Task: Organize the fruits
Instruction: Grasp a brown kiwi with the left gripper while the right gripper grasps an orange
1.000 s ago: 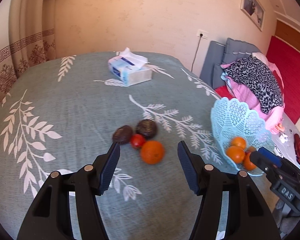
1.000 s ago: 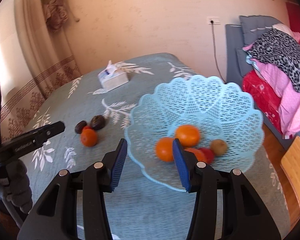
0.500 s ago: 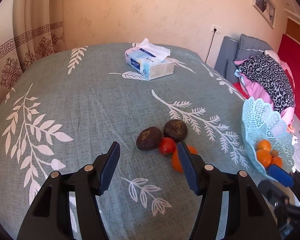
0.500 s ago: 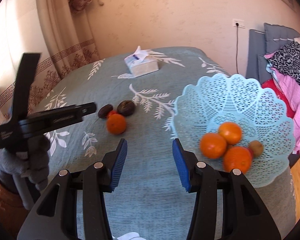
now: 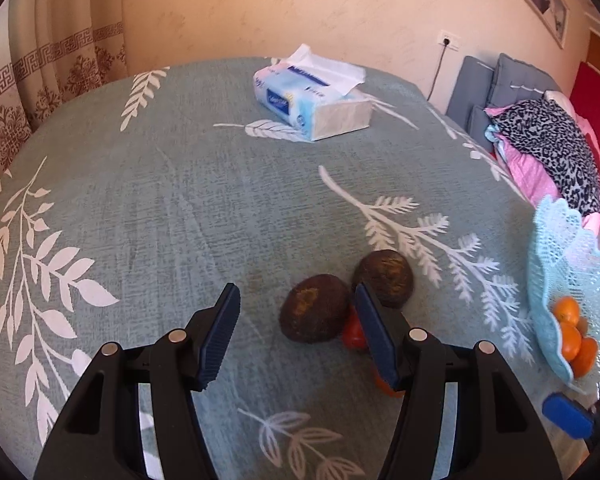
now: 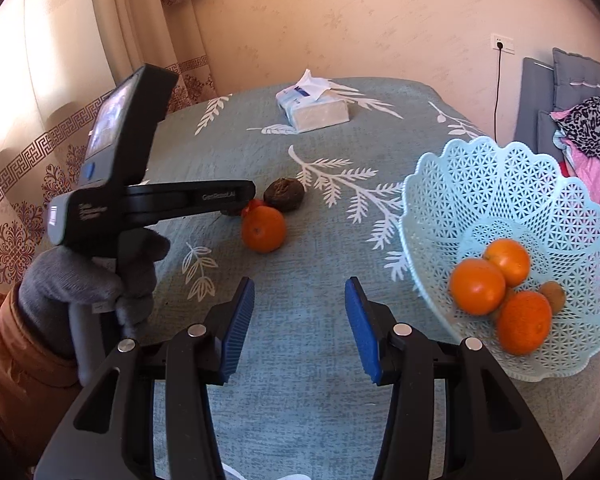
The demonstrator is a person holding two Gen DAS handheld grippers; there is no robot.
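Two dark brown fruits lie on the teal tablecloth: a near one [image 5: 314, 314] and a far one [image 5: 384, 277] [image 6: 285, 194]. A small red fruit [image 5: 354, 334] and an orange [image 6: 264, 229] lie beside them. My left gripper [image 5: 296, 324] is open, low over the table, its jaws on either side of the near brown fruit without touching it. It also shows in the right wrist view [image 6: 244, 196]. My right gripper [image 6: 298, 316] is open and empty, left of the light blue basket [image 6: 500, 184], which holds three oranges [image 6: 478, 286] and a small brown fruit [image 6: 553, 295].
A tissue box [image 5: 312, 100] stands at the far side of the table [image 5: 140, 208]. A bed with pink and leopard-print clothes [image 5: 552, 152] is to the right. Curtains [image 6: 140, 40] hang at the left.
My left gripper has moved forward and down, so the near brown fruit now lies between its jaws. My right gripper has drawn back leftward from the basket.
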